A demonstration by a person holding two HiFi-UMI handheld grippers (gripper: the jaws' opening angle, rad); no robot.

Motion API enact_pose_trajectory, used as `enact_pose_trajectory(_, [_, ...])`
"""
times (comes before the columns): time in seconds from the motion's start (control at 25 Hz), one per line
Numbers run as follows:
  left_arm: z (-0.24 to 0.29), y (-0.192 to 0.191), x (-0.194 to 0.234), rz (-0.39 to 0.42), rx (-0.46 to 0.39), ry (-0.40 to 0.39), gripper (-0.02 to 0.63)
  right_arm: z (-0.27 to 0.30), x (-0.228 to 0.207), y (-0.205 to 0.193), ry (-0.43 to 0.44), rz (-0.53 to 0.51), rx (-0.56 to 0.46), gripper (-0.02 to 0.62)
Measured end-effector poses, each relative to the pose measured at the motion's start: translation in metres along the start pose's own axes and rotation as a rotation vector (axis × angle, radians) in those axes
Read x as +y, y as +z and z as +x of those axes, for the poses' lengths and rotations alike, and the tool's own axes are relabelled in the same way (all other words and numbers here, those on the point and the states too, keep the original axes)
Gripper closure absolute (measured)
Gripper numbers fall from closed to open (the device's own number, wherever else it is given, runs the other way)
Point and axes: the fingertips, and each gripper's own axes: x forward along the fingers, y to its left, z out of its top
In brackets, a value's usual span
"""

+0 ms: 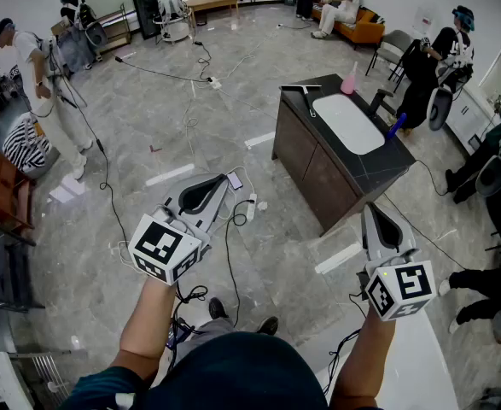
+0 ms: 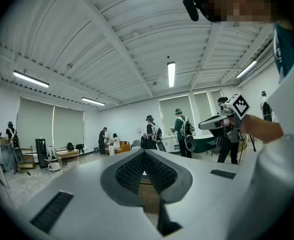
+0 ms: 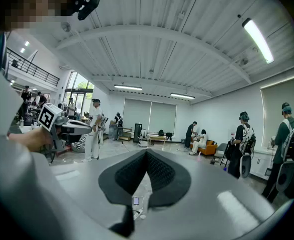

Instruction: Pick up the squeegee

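We've got both tongs pinched shut and empty, left gripper (image 1: 218, 184) and right gripper (image 1: 374, 213) out front, the squeegee (image 1: 301, 88) lying well ahead on the dark counter (image 1: 391, 154)

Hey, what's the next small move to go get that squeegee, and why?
Probably step toward the dark counter: the squeegee lies at its far end beside the sink, well beyond the left gripper and right gripper, both shut and empty.
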Motion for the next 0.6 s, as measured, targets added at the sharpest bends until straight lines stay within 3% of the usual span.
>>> enact_pose_trajectory(0.6, [-0.014, -0.015, 0.061, -0.004, 0.001, -0.029, 0.6, 0.04, 0.035, 0.007, -0.036, 0.039, -0.023, 0.586])
